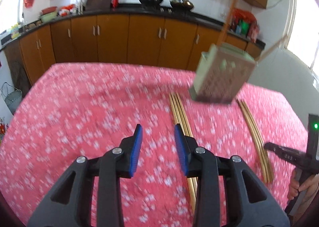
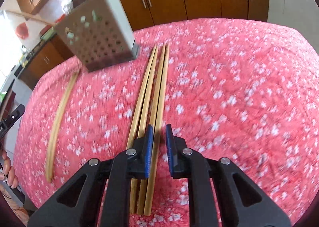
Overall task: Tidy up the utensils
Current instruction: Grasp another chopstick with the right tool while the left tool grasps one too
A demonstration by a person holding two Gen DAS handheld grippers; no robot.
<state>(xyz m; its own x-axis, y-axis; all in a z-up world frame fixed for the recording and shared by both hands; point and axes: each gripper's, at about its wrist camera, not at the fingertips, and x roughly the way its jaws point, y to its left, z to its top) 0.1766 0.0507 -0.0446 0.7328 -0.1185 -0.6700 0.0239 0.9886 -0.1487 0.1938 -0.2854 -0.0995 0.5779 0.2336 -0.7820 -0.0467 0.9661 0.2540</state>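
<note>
The right gripper (image 2: 159, 147), jaws narrow around one chopstick (image 2: 157, 107) at lower centre, may drag its neighbours; the left gripper (image 1: 158, 147) hangs partly open, empty.

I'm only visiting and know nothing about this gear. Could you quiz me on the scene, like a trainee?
1. True or false: the left gripper is clamped on something.
2. How many separate bundles of pale wooden chopsticks lie on the red flowered tablecloth? A one, B two, C five.
3. Fill in: the grey perforated metal box already holds some ___.
Key: 1 false, its jaws stand open and empty; 2 B; 3 chopsticks.
</note>
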